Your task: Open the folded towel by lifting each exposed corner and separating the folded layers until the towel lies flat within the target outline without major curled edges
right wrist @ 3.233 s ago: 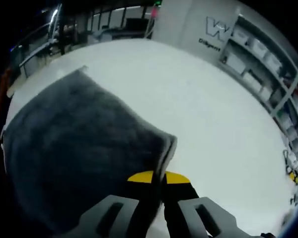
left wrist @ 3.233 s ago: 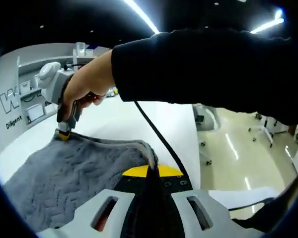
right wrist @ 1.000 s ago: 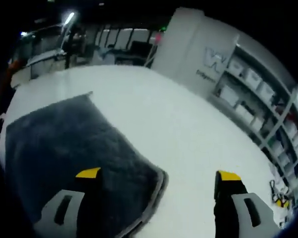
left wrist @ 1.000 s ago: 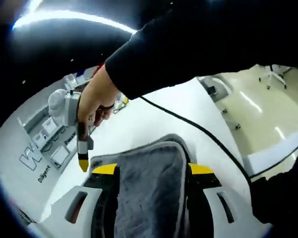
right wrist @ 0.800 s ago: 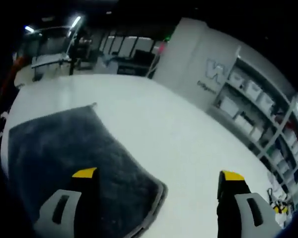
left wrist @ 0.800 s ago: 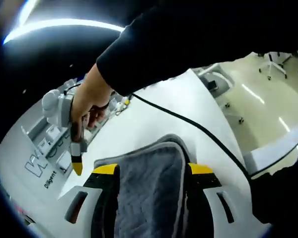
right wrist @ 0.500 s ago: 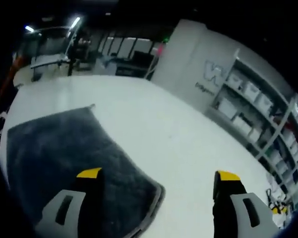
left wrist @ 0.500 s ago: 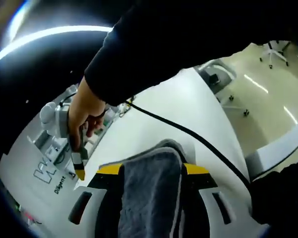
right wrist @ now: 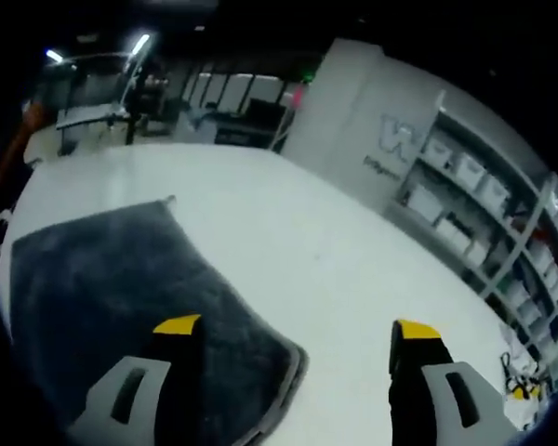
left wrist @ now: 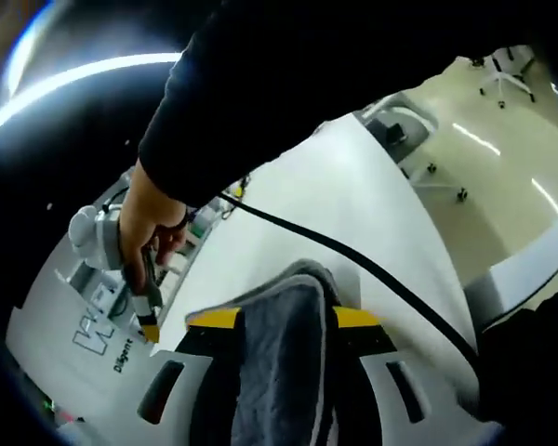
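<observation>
One grey towel [right wrist: 121, 297] spread flat on white counter [right wrist: 335, 269]. Left tool [left wrist: 284, 321]: jaws apart, towel corner lying between them, ungripped. Right tool [right wrist: 293, 336]: jaws wide apart above towel's near corner, nothing held. One black cable [left wrist: 353, 265] across counter.

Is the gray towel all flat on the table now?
Mostly spread: the gray towel lies flat on the white table. Its near corner sits between the left gripper's open jaws.

Grey plush towel [right wrist: 121, 288] spread flat on the white table [right wrist: 353, 269], near corner rounded.
</observation>
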Motion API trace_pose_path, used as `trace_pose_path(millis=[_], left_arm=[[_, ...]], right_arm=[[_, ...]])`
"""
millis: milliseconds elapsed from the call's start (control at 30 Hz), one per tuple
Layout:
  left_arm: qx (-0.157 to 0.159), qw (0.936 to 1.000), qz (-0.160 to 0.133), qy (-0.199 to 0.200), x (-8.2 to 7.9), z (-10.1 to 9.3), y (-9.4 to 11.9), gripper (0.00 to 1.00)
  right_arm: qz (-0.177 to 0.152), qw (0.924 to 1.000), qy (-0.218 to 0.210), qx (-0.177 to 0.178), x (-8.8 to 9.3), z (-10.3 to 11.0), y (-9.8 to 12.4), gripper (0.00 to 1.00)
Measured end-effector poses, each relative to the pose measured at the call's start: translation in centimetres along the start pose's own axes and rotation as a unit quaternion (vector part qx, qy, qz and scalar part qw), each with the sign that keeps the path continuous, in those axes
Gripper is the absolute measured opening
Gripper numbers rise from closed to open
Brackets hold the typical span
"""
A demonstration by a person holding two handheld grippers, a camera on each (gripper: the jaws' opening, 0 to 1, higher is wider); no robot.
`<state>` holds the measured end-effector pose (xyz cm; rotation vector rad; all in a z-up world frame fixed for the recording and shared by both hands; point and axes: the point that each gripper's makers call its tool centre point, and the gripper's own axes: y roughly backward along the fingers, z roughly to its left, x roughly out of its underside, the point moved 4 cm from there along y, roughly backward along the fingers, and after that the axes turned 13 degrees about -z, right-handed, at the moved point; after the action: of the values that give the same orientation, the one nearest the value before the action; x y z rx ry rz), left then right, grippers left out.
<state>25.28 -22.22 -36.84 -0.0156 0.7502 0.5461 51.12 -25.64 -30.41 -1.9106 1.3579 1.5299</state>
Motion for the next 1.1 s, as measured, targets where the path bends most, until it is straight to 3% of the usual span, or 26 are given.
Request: trace_pose_path(millis=[67,200,367,667,867,1100], left_arm=[[0.003,1.0,0.005,-0.007,0.1,-0.1,-0.4,0.28],[0.012,0.9999,0.012,-0.002,0.3,-0.5,-0.9,0.18],[0.009,0.9999,0.011,0.0,0.5,-0.3,-1.0,0.07],[-0.003,0.9999,0.003,0.01,0.1,0.2,-0.7,0.03],[-0.016,0.9996,-0.014,0.019,-0.4,0.7,-0.5,0.02],[-0.017,0.9993,-0.019,0.028,-0.4,0.7,-0.3,0.02]], right_arm=[[-0.005,1.0,-0.004,-0.006,-0.1,0.1,-0.1,0.69],[-0.014,0.9992,-0.013,-0.034,-0.4,0.9,-0.8,0.39],[0.009,0.9984,-0.022,-0.051,1.1,1.6,-2.0,0.2],[0.052,0.9966,-0.045,-0.045,4.1,0.8,-1.9,0.13],[0.09,0.9941,-0.057,-0.02,6.3,0.0,-1.6,0.11],[0.083,0.9934,-0.072,-0.032,6.6,0.6,-1.8,0.08]])
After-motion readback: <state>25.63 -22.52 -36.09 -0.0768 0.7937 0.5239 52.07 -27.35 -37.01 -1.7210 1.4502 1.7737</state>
